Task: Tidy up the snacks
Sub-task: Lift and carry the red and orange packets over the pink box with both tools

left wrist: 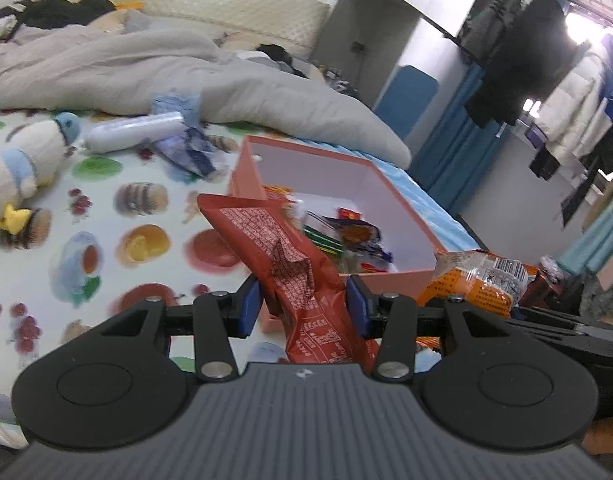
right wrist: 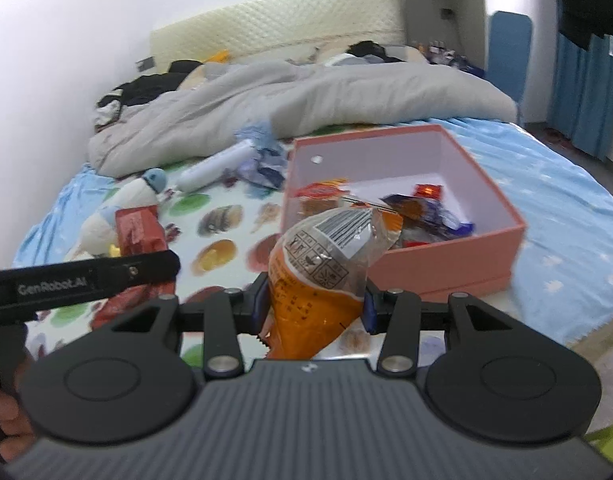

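Observation:
My left gripper [left wrist: 303,304] is shut on a red snack packet [left wrist: 274,248] and holds it above the bed, just in front of the near left corner of the open pink box [left wrist: 386,280]. My right gripper [right wrist: 315,300] is shut on an orange snack bag [right wrist: 326,256], held above the bed in front of the pink box [right wrist: 458,264]. The box holds several small snack packets [right wrist: 422,212]. The orange bag also shows at the right of the left wrist view [left wrist: 478,280]. The red packet and left gripper show at the left of the right wrist view [right wrist: 140,232].
The box sits on a bed with a food-print sheet [left wrist: 106,240]. A plush toy [left wrist: 14,176], a white tube [left wrist: 134,132] and blue wrappers [left wrist: 190,148] lie beyond it, in front of a rumpled grey duvet [right wrist: 290,100]. Blue curtains and hanging clothes [left wrist: 546,60] are at the right.

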### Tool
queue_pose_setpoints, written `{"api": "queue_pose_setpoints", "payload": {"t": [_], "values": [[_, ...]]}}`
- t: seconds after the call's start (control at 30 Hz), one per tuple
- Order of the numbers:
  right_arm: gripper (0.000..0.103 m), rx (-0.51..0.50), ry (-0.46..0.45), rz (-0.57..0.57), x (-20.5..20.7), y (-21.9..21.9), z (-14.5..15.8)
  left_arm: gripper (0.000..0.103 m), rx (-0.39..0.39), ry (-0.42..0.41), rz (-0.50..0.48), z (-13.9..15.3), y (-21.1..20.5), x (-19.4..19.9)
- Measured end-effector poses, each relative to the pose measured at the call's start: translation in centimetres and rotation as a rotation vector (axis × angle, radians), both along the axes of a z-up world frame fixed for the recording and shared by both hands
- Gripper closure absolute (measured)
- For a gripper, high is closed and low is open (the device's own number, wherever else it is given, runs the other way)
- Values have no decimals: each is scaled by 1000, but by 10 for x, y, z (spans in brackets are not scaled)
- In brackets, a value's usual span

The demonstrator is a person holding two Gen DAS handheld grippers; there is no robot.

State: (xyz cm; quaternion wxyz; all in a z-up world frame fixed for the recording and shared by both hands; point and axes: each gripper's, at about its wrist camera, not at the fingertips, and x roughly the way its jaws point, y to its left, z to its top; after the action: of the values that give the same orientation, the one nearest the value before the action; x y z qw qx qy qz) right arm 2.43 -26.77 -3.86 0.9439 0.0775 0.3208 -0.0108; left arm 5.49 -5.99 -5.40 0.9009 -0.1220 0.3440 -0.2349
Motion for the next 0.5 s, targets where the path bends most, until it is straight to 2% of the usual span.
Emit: {"api": "queue_pose_setpoints", "payload": {"t": [0.2, 0.5], "values": [[56, 24, -6, -59, 9, -18, -5, 52, 9, 27, -59, -2, -27, 14], [56, 50, 5, -65, 48, -47, -14, 52, 61, 31, -125, -2, -73, 78]]}}
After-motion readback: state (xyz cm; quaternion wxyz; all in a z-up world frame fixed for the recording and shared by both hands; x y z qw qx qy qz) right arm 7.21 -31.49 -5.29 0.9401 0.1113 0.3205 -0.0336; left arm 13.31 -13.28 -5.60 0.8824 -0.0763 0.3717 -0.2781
